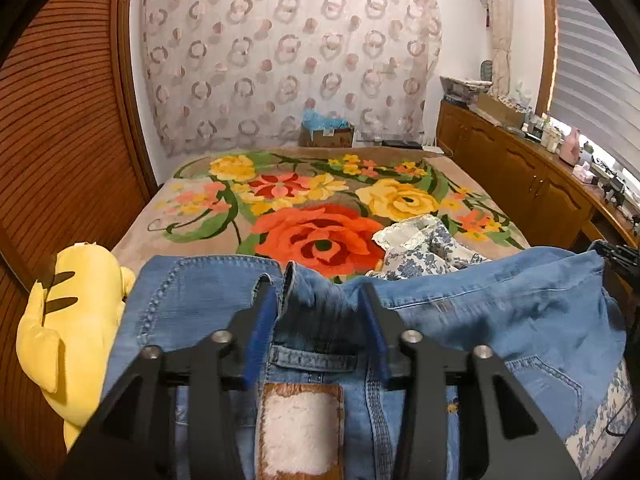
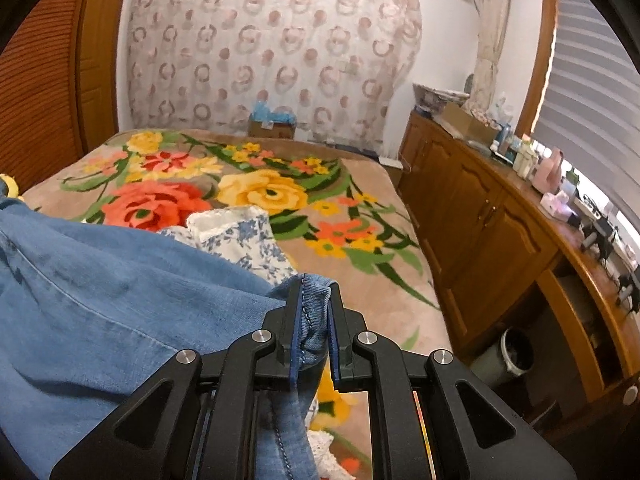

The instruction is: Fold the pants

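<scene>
**Jeans half-folded on the flowered bed, right gripper pinching a hem**

The blue jeans (image 1: pixel 460 320) lie across the near end of a bed covered by a floral blanket (image 1: pixel 320 200) with large red and yellow roses. In the left wrist view the waistband faces the camera, its brown leather patch (image 1: pixel 300 428) with a pale centre lying just below the fingers, and a leg is laid over the top of the garment.

The left gripper (image 1: pixel 316 296) stands released: its blue-padded fingers are spread apart, with a raised fold of denim between them that the pads do not press.

The right gripper (image 2: pixel 316 292) is clenched on a stitched hem of the jeans, the bunched denim squeezed between its two pads and hanging down beneath them. From there the cloth runs away to the left of that view.

A blue-and-white flowered garment (image 1: pixel 424 248) lies crumpled on the blanket just beyond the jeans. A yellow plush toy (image 1: pixel 68 320) with dark stripes rests beside the jeans at the left edge of the bed. A wooden cabinet (image 2: pixel 480 220) with a cluttered top runs along the right side of the bed, and a curtain (image 1: pixel 288 52) patterned with rings hangs on the far wall.
</scene>
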Demonstrator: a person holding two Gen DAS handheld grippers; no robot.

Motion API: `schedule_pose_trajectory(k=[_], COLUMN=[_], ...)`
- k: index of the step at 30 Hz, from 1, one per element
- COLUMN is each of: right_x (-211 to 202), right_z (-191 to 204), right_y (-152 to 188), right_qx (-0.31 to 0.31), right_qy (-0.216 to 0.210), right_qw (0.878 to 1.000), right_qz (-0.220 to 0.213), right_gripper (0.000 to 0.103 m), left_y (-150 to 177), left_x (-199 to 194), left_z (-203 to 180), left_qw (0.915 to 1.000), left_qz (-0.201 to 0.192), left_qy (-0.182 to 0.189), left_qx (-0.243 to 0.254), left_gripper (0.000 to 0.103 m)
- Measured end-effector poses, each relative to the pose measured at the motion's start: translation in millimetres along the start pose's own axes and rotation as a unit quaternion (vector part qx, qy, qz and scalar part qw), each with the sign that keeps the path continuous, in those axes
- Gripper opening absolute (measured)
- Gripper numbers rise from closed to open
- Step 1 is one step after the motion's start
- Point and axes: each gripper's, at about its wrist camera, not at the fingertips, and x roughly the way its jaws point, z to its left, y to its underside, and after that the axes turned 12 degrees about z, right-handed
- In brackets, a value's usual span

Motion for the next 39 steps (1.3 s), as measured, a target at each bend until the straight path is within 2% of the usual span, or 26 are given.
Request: schedule_pose_trajectory(k=[4,7,10,11,12,16,21,28,35,39], right_x=[-4.6,-11.9,-21.7,-23.3,-27.7,-40.0,-50.4,-37.7,-12.1,8.0], right_z=[-0.8,0.9,8.6,11.7,14.9,28.7,58.9,125.4,186.4,205.0], right_y=[-1.3,-4.7,-8.4,-10.9,-12.3,-18.9,-27.1,-37.5,-43.1,-46.2], right_qx=[0.011,0.014,0.007,0.005,0.002,-0.003,-0.027,-0.074,-0.120,-0.135], right_qy=[-0.005,-0.008,-0.012,-0.012,-0.014,-0.020,-0.079,-0.160,-0.211,-0.224], right_qw=[1.000,1.000,1.000,1.000,1.000,0.999,0.996,0.984,0.969,0.962], right_qz=[0.002,-0.005,-0.014,-0.017,-0.021,-0.030,-0.028,0.007,0.048,0.076], right_gripper=[0.011,0.016,0.034,0.044,0.050,0.051,0.054,0.056,0.056,0.056], left_y=[3.1,7.2,13.2,15.9,18.2,28.3,36.5,43.1,46.5,49.1], left_x=[-9.7,-12.9,-13.1,-12.0,-10.7,-2.1,2.3,0.5,-5.4,-5.2], left_z=[1.0,-3.8,-9.5,-13.2,-16.7,-32.2,-48.1,-58.3,-58.4,-55.0], left_qw=[0.9999,0.9996,0.9991,0.9989,0.9988,0.9983,0.9966,0.9942,0.9928,0.9925], left_qz=[0.000,0.001,0.002,0.004,0.006,0.014,0.017,0.018,0.015,0.019], left_qy=[0.013,0.025,0.041,0.045,0.046,0.050,0.067,0.079,0.090,0.094], left_qx=[0.002,0.012,0.011,0.011,0.013,0.026,0.045,0.071,0.078,0.076], left_gripper=[0.057,0.060,0.060,0.060,0.060,0.060,0.060,0.060,0.060,0.060])
